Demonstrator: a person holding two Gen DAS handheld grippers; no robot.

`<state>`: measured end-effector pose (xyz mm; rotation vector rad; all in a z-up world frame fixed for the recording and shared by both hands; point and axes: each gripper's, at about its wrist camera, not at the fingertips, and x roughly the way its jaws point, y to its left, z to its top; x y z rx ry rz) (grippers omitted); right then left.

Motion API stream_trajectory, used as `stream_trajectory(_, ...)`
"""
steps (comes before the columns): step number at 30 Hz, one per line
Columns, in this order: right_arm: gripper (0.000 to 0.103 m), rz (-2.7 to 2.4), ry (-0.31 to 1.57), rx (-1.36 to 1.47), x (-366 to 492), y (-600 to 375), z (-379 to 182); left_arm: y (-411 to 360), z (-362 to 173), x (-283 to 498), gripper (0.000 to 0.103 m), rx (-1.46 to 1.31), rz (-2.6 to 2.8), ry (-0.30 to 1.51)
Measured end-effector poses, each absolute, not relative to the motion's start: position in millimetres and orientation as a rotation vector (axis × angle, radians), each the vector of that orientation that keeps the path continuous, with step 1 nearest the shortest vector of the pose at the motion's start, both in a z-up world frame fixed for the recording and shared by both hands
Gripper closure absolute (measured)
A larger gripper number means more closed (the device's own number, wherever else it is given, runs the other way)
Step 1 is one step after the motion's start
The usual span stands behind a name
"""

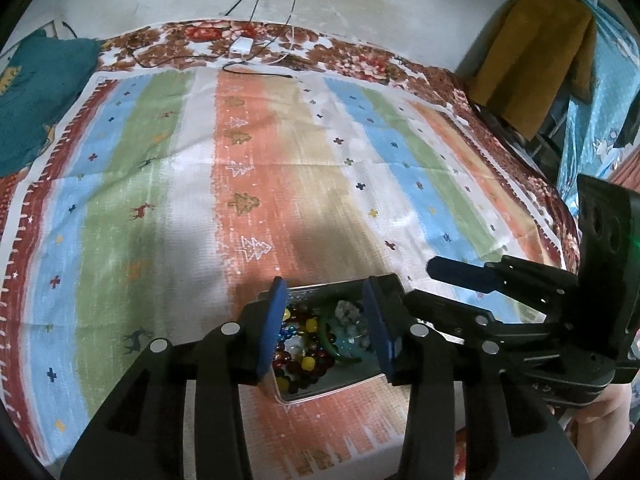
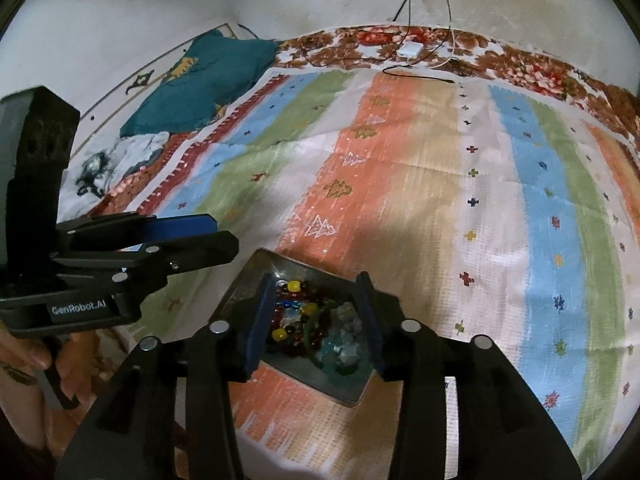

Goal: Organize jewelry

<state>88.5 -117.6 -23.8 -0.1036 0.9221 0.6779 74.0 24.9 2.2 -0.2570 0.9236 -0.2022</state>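
Left wrist view: we log a metal tray [image 1: 320, 390] of beaded jewelry [image 1: 306, 344] on the striped cloth [image 1: 160, 200], long axis running left-right, framed by our left gripper [image 1: 326, 328], jaws apart and empty; right gripper [image 1: 460, 276] alongside. Right wrist view: tray [image 2: 240, 288] lies diagonally, corner pointing away; right gripper [image 2: 316, 320] spread above it; left gripper [image 2: 192, 236], marked "GenRobot.AI", hand-held level.
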Motion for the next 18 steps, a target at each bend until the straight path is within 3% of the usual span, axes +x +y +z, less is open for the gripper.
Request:
stream_trajectory(7,0.044,0.644,0.896,-0.093,80,-132,-21,30,3,65,0.052,-0.270,-0.195,0.902)
stream_trajectory(18,0.023,0.608,0.847,-0.101,64,-146,-17,25,4,41,0.017,-0.220,-0.200,0.873)
